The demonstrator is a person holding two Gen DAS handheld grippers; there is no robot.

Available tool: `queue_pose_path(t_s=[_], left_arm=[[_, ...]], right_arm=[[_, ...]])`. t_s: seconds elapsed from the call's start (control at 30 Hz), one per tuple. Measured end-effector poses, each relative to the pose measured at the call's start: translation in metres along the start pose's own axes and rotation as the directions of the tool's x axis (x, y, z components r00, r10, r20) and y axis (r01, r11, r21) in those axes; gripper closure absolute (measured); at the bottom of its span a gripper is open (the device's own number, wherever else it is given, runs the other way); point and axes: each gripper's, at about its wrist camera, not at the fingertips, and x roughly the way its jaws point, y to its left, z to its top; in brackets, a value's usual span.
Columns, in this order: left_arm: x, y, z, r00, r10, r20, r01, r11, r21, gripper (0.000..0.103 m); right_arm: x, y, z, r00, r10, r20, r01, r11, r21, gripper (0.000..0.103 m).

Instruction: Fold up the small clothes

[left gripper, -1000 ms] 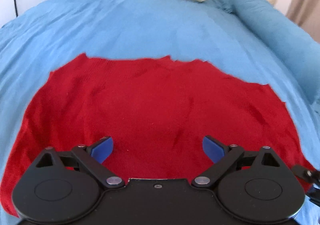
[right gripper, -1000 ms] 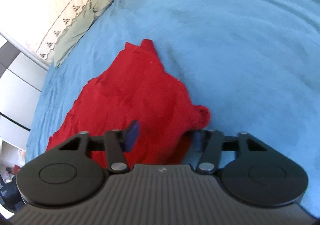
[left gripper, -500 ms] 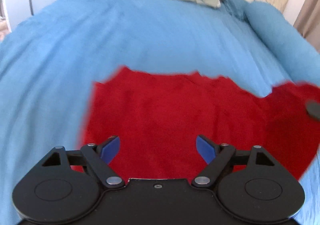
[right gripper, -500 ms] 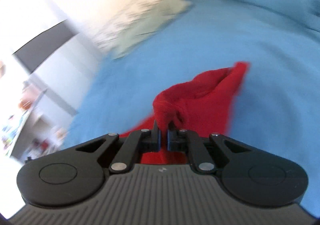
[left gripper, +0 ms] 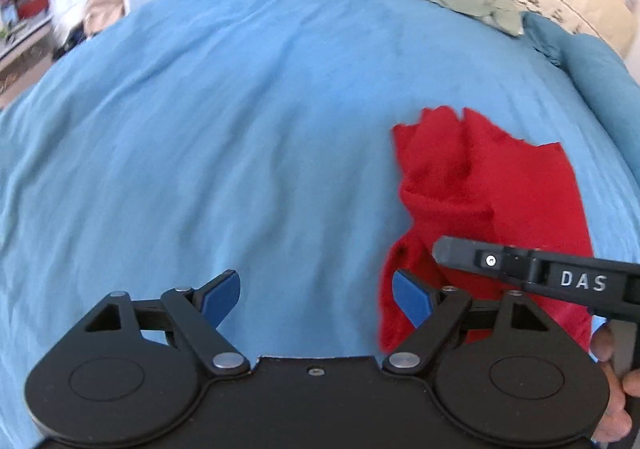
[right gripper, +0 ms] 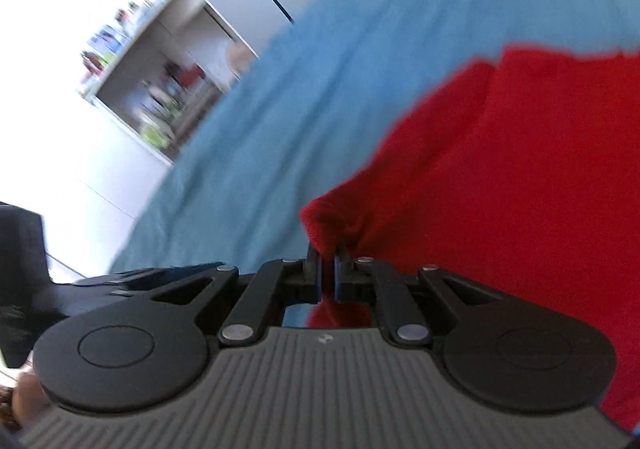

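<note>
Pinching a bunched corner of the red garment (right gripper: pixel 520 189) with our right gripper (right gripper: pixel 328 277), we see it lie folded toward the right edge of the blue bedspread (left gripper: pixel 240 129). Our left gripper (left gripper: pixel 316 295) hangs spread and empty over bare bedspread just beside the cloth's left edge.

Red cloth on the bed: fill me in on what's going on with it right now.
A person is folding a small red garment on a blue bedspread with a handheld gripper in each hand. The right gripper is shut on a bunched edge of the cloth, part of which lies doubled over itself. The left gripper is open and holds nothing; it hangs over bare bedspread just beside the garment. The fold is not finished.
</note>
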Motion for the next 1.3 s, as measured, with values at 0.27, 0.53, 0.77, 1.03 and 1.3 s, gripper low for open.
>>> queue_pose_path(t_s=[0.27, 0.53, 0.77, 1.03, 1.3], left_arm=[[-0.016, 0.006, -0.005, 0.997, -0.072, -0.006, 0.071, 0.997, -0.022, 0.016], [-0.033, -0.027, 0.02, 0.976, -0.215, 0.028, 0.213, 0.975, 0.064, 0.016], [-0.023, -0.065, 0.037, 0.953, -0.298, 0.051, 0.285, 0.942, 0.178, 0.034], [0.013, -0.066, 0.024, 0.971, -0.238, -0.033, 0.24, 0.956, 0.166, 0.048], [0.032, -0.056, 0.014, 0.973, -0.195, -0.127, 0.213, 0.965, 0.153, 0.102]], right_arm=[[-0.02, -0.01, -0.009, 0.998, 0.008, -0.06, -0.009, 1.0, -0.025, 0.021], [-0.111, -0.031, -0.004, 0.959, -0.26, 0.113, 0.256, 0.966, 0.043, 0.012], [-0.099, -0.047, 0.046, 0.925, -0.356, 0.129, 0.351, 0.934, 0.063, 0.014], [0.009, -0.029, 0.098, 0.902, -0.431, 0.026, 0.431, 0.893, -0.131, 0.032], [0.05, -0.038, 0.09, 0.839, -0.545, 0.01, 0.54, 0.829, -0.142, 0.066]])
